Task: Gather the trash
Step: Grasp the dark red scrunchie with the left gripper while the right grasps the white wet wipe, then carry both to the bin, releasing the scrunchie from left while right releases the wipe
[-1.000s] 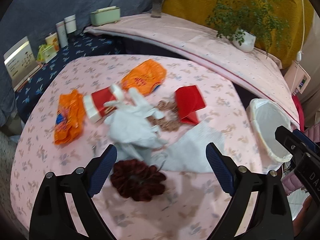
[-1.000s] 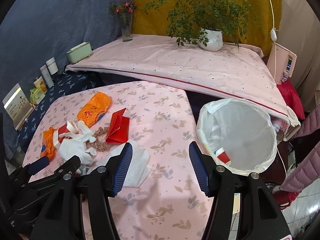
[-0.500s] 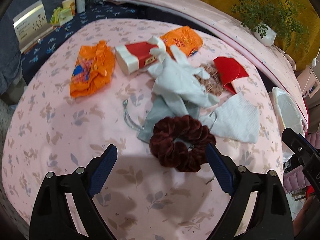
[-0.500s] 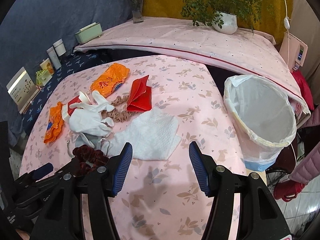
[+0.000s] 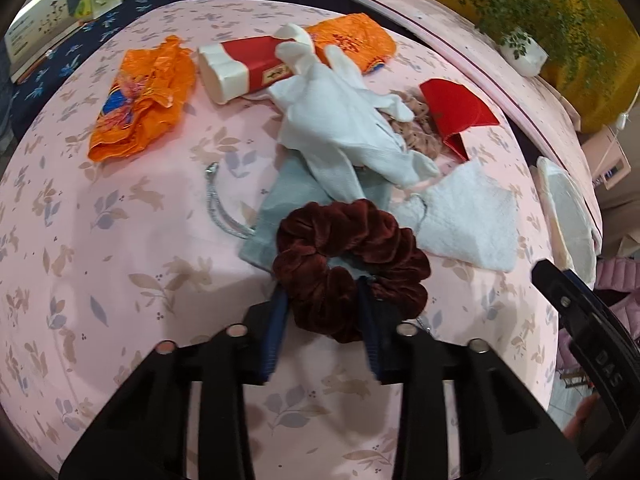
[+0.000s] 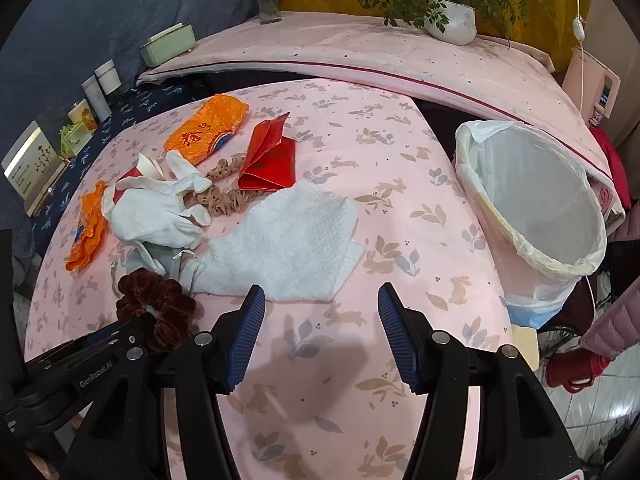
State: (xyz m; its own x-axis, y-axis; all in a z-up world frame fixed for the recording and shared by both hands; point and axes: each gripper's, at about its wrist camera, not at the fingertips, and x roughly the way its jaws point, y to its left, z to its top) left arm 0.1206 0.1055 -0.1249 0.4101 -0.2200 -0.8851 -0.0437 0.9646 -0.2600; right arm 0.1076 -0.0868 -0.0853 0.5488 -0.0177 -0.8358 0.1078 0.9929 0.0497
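Left fingers: the left gripper (image 5: 323,300) has just been closing, and its blue pads now pinch the near edge of the dark maroon velvet scrunchie (image 5: 348,264); half a second ago they stood spread wide on either side of it.
Right fingers: the right gripper (image 6: 320,320) is spread apart with nothing between the pads, just above the pink rabbit-print tabletop (image 6: 400,248), at the near edge of the white textured paper towel (image 6: 288,252); the gap looks the same as a second ago.
Change in view: both cameras have come lower and closer to the pile than a second ago.
Scrunchie position: lying on the tabletop, partly over a pale grey-blue drawstring pouch (image 5: 288,196), beside the white cotton gloves (image 5: 344,128).
Bin: the white-lined round wastebasket (image 6: 536,216) stands off the tabletop's right edge, well apart from the scrunchie.
Other litter: two crumpled orange foil wrappers (image 5: 140,96), a red-and-white carton (image 5: 244,68), a folded red paper envelope (image 5: 456,112), all still on the cloth.
Meaning for the task: the first grasp looks made; lifting and carrying to the bin remain.
Risk: the pouch's cord (image 5: 224,212) may drag along.
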